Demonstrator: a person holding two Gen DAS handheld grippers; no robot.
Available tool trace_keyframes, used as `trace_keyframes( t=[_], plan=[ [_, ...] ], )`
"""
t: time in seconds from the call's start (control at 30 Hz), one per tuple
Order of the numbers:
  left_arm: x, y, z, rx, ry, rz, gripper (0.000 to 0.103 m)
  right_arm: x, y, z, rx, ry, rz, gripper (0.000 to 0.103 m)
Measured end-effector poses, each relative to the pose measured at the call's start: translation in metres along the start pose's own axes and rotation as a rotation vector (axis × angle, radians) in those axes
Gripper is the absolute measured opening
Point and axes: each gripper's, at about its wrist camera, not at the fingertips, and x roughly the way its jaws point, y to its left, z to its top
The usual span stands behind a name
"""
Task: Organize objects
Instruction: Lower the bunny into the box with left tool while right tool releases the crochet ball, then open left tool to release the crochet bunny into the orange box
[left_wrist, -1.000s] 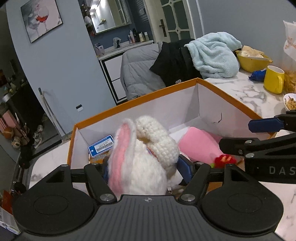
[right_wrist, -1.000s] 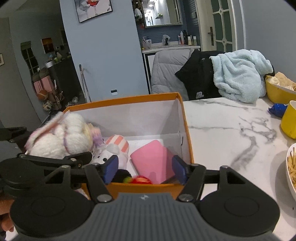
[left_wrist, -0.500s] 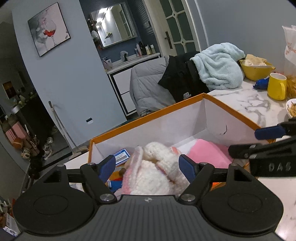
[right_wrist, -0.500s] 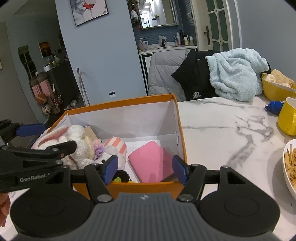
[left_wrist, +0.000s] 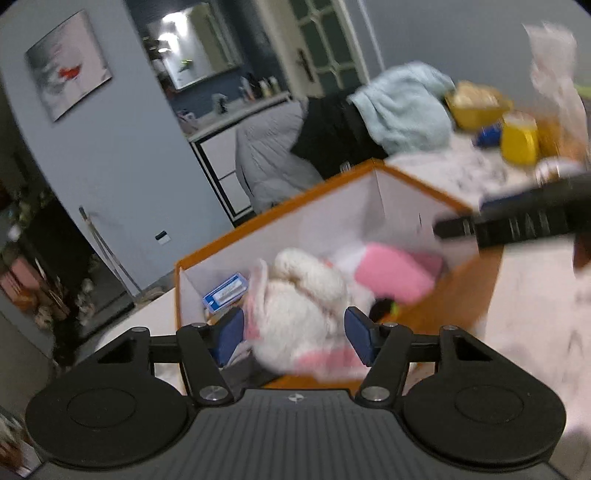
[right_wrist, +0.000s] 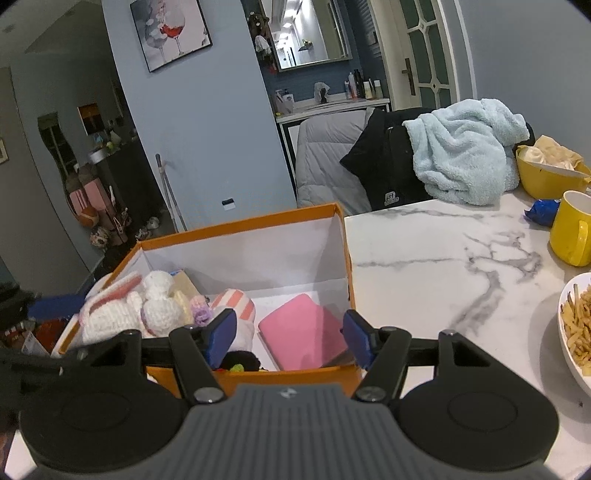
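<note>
An orange box with white inside stands on the marble table; it also shows in the left wrist view. A white and pink crocheted bunny lies in its left part, also seen blurred in the left wrist view. A pink pouch lies at the box's right. My left gripper is open above the box's near edge, jaws either side of the bunny without gripping it. My right gripper is open and empty at the box's front wall.
A blue-labelled packet and a striped toy lie in the box. On the marble table stand a yellow mug, a yellow bowl and a plate of fries. A chair with clothes stands behind.
My left gripper opened and let the bunny drop into the box, then drew back and up. The right gripper stayed open and barely moved.
</note>
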Motion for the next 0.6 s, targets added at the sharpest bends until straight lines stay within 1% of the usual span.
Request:
trace_keyframes(
  t=[0.03,0.1,0.2,0.3,0.37,0.4,0.43,0.5,0.57,0.6],
  plan=[
    [-0.001,0.0,-0.002,0.018,0.012,-0.005,0.072,-0.001,-0.001,0.001,0.006,-0.003,0.005,0.066],
    [-0.002,0.003,-0.006,0.017,0.048,-0.03,0.072,-0.003,-0.003,0.003,0.02,-0.008,0.017,0.066],
    [0.003,0.009,-0.01,-0.031,0.097,-0.084,0.072,-0.005,-0.006,0.004,0.034,-0.014,0.029,0.066],
    [0.016,0.015,-0.002,-0.099,0.114,-0.162,0.072,-0.006,-0.008,0.003,0.04,-0.01,0.034,0.066],
    [0.029,0.02,0.009,-0.179,0.147,-0.193,0.081,-0.006,-0.008,0.002,0.038,-0.008,0.034,0.066],
    [0.032,0.024,0.014,-0.223,0.133,-0.211,0.083,-0.007,-0.008,0.001,0.035,-0.006,0.034,0.066],
    [0.035,0.027,0.021,-0.274,0.106,-0.235,0.082,-0.007,-0.007,0.0,0.03,-0.006,0.034,0.066],
    [0.038,0.037,0.031,-0.415,0.012,-0.31,0.082,-0.008,-0.007,0.0,0.026,-0.007,0.032,0.066],
    [0.034,0.047,0.036,-0.566,-0.112,-0.388,0.081,-0.009,-0.008,0.0,0.028,-0.011,0.026,0.066],
    [0.031,0.048,0.036,-0.595,-0.145,-0.397,0.081,-0.008,-0.009,0.0,0.029,-0.01,0.024,0.066]
  ],
)
